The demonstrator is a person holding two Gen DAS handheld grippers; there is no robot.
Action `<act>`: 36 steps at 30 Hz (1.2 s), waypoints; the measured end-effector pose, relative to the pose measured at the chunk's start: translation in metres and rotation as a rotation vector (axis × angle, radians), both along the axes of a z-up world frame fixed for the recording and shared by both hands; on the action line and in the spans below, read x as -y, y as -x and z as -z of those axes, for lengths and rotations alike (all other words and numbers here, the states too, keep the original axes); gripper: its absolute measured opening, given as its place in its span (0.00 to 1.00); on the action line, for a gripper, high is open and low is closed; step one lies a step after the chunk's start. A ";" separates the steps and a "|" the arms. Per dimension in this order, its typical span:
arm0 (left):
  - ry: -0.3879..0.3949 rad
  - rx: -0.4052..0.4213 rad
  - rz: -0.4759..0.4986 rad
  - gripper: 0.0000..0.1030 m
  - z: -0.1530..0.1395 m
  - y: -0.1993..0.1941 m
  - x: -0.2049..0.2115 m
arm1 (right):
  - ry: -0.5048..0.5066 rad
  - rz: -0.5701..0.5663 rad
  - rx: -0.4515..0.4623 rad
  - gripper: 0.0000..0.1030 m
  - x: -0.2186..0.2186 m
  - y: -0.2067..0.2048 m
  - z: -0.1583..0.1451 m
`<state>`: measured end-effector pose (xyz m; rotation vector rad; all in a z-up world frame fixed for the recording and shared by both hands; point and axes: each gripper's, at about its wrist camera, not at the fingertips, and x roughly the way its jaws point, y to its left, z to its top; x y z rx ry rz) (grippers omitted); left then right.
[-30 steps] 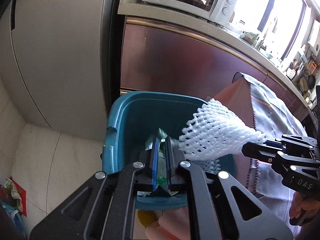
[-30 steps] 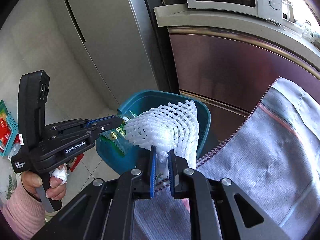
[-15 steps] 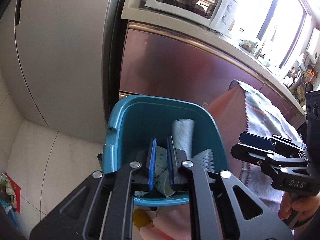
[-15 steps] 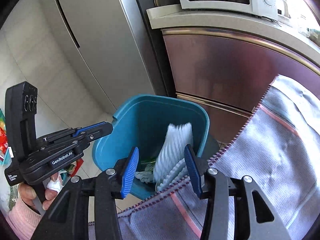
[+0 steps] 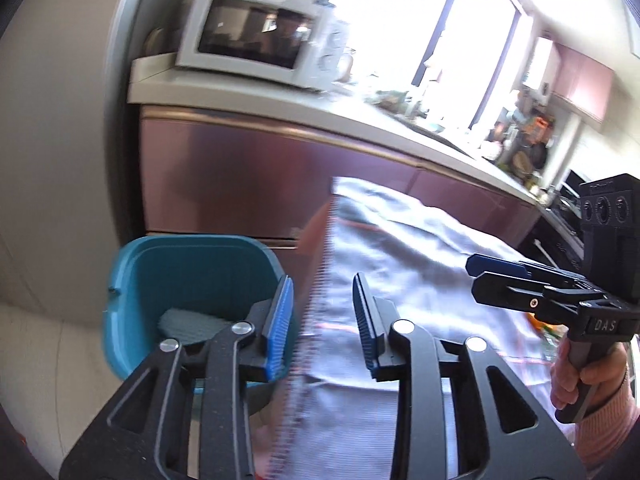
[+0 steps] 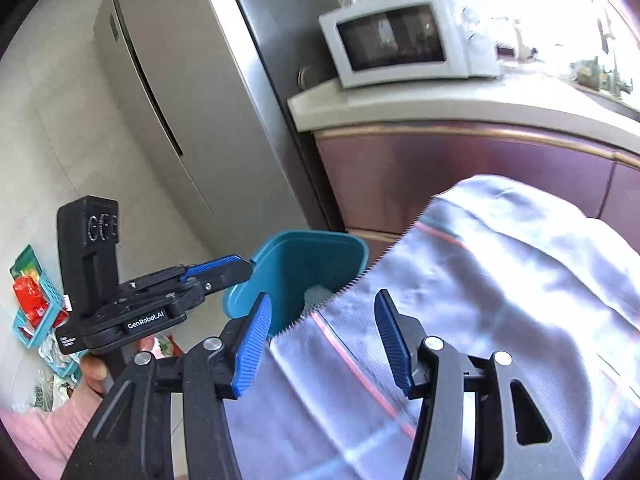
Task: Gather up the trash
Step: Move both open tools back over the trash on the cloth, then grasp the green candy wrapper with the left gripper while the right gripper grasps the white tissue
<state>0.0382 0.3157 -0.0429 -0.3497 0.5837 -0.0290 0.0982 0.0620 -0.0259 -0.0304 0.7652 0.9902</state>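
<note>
**Operator:** Teal plastic, that's the bin [image 5: 188,280], sitting at about eight o'clock in my left wrist view. A second ago I had a white foam net pinched in my right hand-held gripper [image 6: 324,340] and a green-printed wrapper in my left hand-held gripper [image 5: 322,320]. Both are let go now.

**Observer:** Where did they end up?

**Operator:** The foam net [image 6: 316,294] lies inside the bin, just showing past the cloth's edge. The wrapper I can't make out there.

**Observer:** And the jaws?

**Operator:** Both pairs have just been opening. The right stands fairly wide, the left a moderate gap, nothing between either; only the grey cloth [image 6: 500,280] with red stripes shows behind them.

**Observer:** So that load is done?

**Operator:** I'd say so. More litter lies by a small teal basket [image 6: 28,332] on the floor, nine o'clock in my right view; probably next.
</note>
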 end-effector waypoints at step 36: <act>0.076 -0.175 0.790 0.46 0.045 -0.058 0.354 | -0.007 0.756 -0.016 0.55 0.325 0.043 0.033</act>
